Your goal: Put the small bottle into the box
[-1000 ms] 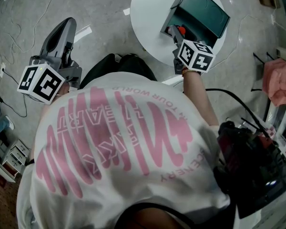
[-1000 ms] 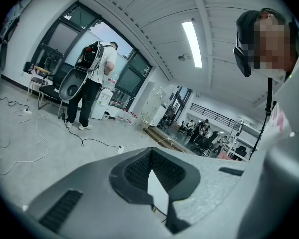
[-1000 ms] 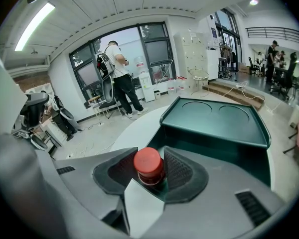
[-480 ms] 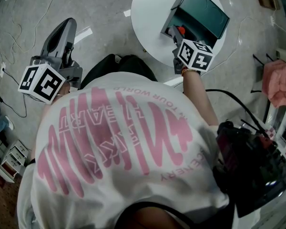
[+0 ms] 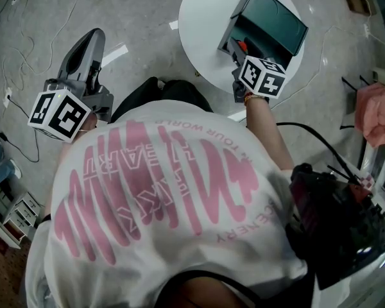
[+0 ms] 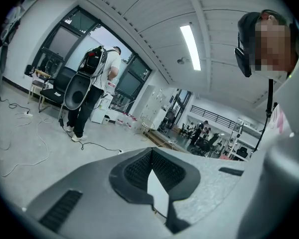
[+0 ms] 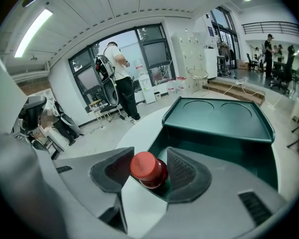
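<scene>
A small dark bottle with a red cap [image 7: 148, 169] stands upright inside the dark green box [image 7: 217, 118], at its near edge. My right gripper [image 7: 150, 157] straddles the bottle. Its jaws have just been opening and now stand wide, with a gap beside the cap. In the head view the red cap [image 5: 243, 43] shows at the tips of the right gripper [image 5: 239, 46], in the mouth of the green box [image 5: 273, 18] on the round white table [image 5: 199, 18]. My left gripper [image 5: 90, 43] hangs over the floor far to the left. The left gripper [image 6: 151, 151] holds nothing, its tips together.
The box's lid [image 7: 224, 111] lies open behind it. Cables [image 5: 13, 43] trail over the grey floor. A pink cloth [image 5: 375, 111] hangs at the right, with black equipment [image 5: 337, 217] below it. A person with a backpack [image 7: 114, 76] stands by the windows.
Both grippers keep their places; the head view has only shifted slightly. The red cap stays at the box's mouth by the right gripper's tips.
</scene>
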